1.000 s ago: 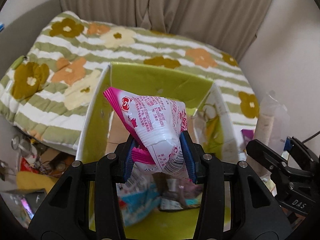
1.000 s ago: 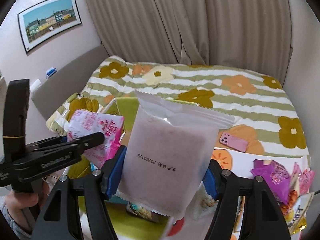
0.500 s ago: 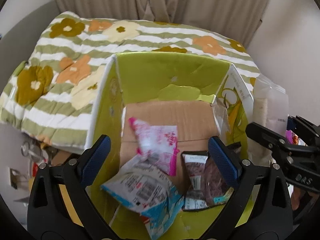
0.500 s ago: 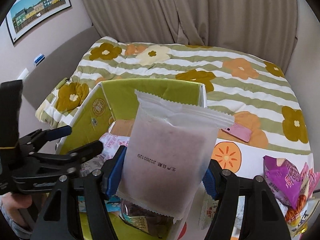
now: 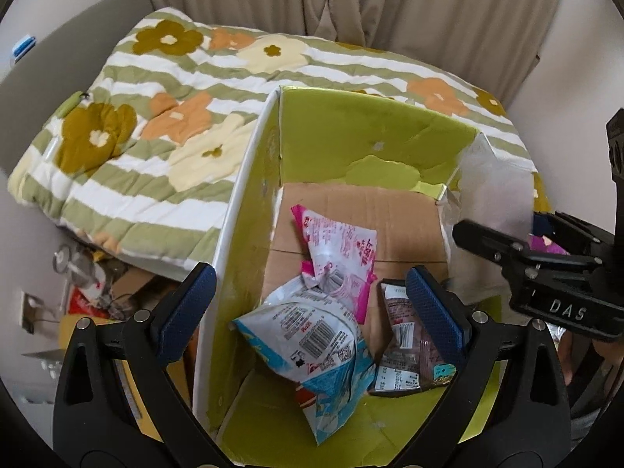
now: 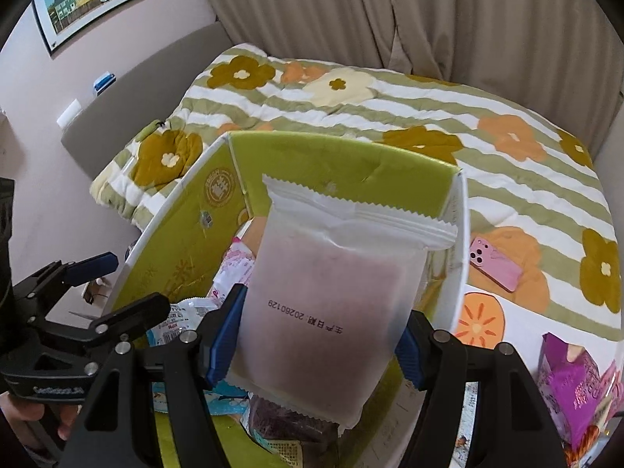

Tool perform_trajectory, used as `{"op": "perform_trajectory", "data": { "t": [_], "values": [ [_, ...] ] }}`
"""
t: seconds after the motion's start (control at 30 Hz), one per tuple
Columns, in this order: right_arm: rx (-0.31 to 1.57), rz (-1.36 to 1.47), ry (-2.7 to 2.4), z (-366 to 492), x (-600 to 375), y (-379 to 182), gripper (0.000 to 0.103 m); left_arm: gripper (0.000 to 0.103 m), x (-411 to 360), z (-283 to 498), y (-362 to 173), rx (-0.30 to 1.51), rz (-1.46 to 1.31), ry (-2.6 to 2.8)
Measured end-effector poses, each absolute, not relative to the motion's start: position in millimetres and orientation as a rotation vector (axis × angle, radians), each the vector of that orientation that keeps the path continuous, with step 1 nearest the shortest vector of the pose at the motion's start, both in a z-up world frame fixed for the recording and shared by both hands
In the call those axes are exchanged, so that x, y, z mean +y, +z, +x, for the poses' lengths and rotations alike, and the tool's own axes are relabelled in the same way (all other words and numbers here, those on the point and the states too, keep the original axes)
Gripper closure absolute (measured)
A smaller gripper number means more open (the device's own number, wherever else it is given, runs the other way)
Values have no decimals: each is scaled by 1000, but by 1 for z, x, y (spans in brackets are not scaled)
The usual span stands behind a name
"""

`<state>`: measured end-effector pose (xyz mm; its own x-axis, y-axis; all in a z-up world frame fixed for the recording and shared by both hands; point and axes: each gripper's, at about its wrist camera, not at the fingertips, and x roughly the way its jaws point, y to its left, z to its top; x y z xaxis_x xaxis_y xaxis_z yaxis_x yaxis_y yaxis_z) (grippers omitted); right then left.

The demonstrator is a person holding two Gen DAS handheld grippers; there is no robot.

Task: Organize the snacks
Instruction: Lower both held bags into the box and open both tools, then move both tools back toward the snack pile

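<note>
A green cardboard box [image 5: 374, 132] [image 6: 335, 156] stands open on the bed. Inside it lie a pink-and-white packet [image 5: 343, 249], a blue-and-white packet [image 5: 312, 339] and a dark brown packet [image 5: 409, 351]. My left gripper [image 5: 312, 312] hangs open above the box with nothing between its blue pads. My right gripper [image 6: 316, 335] is shut on a frosted white packet [image 6: 335, 296] with a dark filling, held upright over the box. From the right wrist view, the left gripper [image 6: 101, 284] shows at the left, a hand under it.
The box rests on a green-striped floral quilt [image 5: 156, 124]. A pink phone [image 6: 495, 257] lies on the quilt right of the box. Purple snack packets [image 6: 573, 386] lie at the far right. Clutter sits on the floor left of the bed [image 5: 89, 284].
My left gripper opened and the pink-and-white packet dropped into the box. Both grippers have come lower toward the box. The right one still holds the frosted packet.
</note>
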<state>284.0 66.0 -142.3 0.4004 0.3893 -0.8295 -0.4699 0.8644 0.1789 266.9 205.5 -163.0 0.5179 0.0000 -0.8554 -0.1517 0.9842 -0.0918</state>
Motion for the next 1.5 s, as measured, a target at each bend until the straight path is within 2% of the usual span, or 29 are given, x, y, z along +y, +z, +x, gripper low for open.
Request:
{"op": "perform_trajectory", "data": {
  "t": [0.07,0.1,0.17,0.53,1.0,1.33,1.43,1.5],
  "values": [
    [1002,-68,550,284,64,-141,36,6,204,265,-163,1024,-157,97],
    [987,-62,549,283,63,-140,23,6,203,264,-163,1024,-157,97],
    [983,-70,545,283,63,-139,11,6,203,262,-164,1025,-157,99],
    [993,-38,517,268,50,-137,11,6,199,248,-158,1019,-146,87],
    [880,-22,480,225,44,-94,11,6,193,213,-111,924,-99,58],
    [818,26,364,182,12,-67,10,6,141,193,-91,871,-47,-91],
    [798,38,328,172,-8,-61,1,6,119,190,-87,863,-46,-125],
    [780,42,306,164,-23,-57,1,6,102,186,-84,855,-37,-143]
  ]
}}
